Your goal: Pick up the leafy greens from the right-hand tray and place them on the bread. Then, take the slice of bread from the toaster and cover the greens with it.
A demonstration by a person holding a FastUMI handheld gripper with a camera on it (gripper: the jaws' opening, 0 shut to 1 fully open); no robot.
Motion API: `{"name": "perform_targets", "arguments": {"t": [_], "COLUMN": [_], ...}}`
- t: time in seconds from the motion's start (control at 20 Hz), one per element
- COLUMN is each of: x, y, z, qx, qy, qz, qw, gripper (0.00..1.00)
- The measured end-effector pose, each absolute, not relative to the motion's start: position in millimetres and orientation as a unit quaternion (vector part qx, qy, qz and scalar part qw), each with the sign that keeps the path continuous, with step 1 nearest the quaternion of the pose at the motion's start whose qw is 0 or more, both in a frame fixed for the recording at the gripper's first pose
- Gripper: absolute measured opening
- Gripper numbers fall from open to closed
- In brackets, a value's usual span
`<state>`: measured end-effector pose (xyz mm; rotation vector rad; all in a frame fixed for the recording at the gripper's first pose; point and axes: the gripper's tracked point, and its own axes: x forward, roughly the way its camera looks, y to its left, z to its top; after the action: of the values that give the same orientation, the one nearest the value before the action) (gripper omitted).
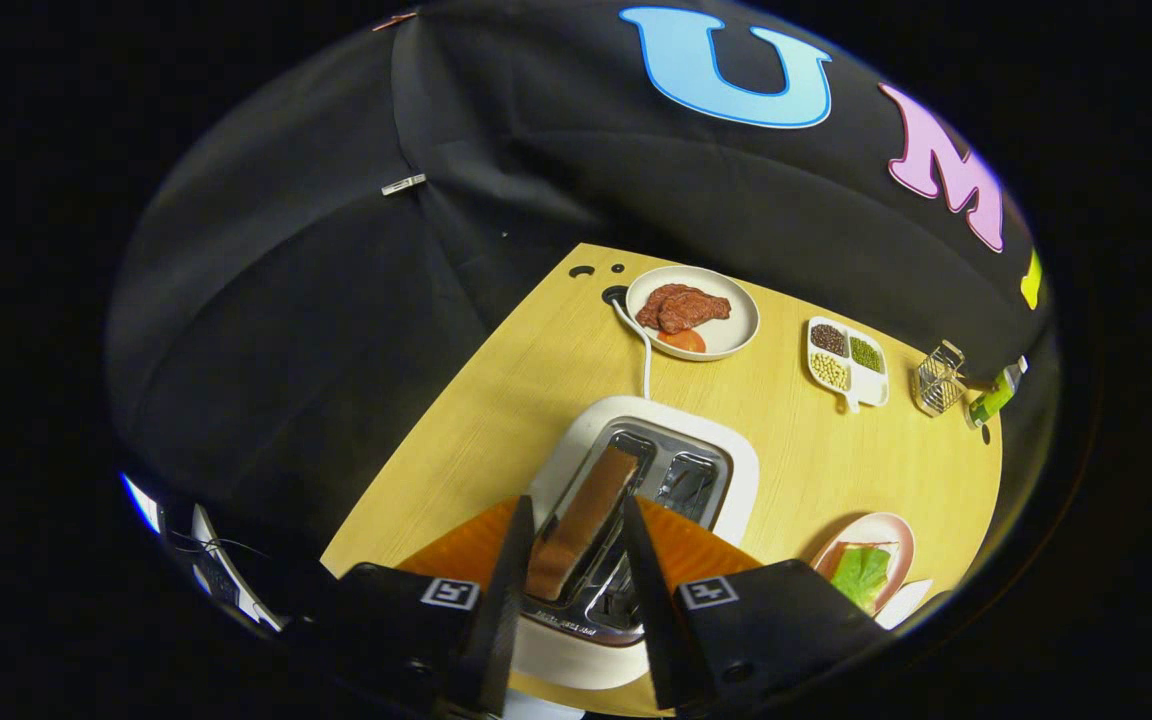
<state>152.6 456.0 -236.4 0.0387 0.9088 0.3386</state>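
Where the slice of bread [581, 520] stands upright in the left slot of the white toaster [726, 470], it sits between the 2 fingers of the gripper [576, 545], whose orange-backed fingers [514, 560] flank it with a gap on each side, so the tongs are released and press on nothing. The right slot beside it holds no bread that can be made out. To the near right of the toaster, a pink plate [881, 525] carries another slice of bread [861, 550] with the leafy greens [861, 575] already lying on top of it. A white cord [641, 350] runs from the toaster's far side toward a hole in the wooden table [496, 400]. Beyond the toaster, a white plate [736, 335] holds pieces of meat [681, 305] and a tomato slice [684, 340]. Right of that plate lies a divided dish [851, 385] with 3 kinds of beans, then a small wire basket [938, 378].
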Motion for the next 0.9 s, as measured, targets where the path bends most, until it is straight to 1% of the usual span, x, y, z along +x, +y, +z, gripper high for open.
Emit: {"name": "perform_targets", "arguments": {"t": [0.05, 0.15, 0.2, 0.3, 0.55, 0.9], "x": [151, 155, 153, 153, 150, 146], "y": [457, 454, 455, 452, 446, 425], "z": [-238, -233, -234, -234, -210, -149], "qx": [0.022, 0.037, 0.052, 0.061, 0.073, 0.125], "qy": [0.439, 0.426, 0.422, 0.416, 0.393, 0.357], "qz": [0.165, 0.154, 0.152, 0.158, 0.177, 0.208], "qw": [0.883, 0.891, 0.892, 0.894, 0.899, 0.902], "gripper": [0.5, 0.3, 0.17, 0.12, 0.12, 0.12]}}
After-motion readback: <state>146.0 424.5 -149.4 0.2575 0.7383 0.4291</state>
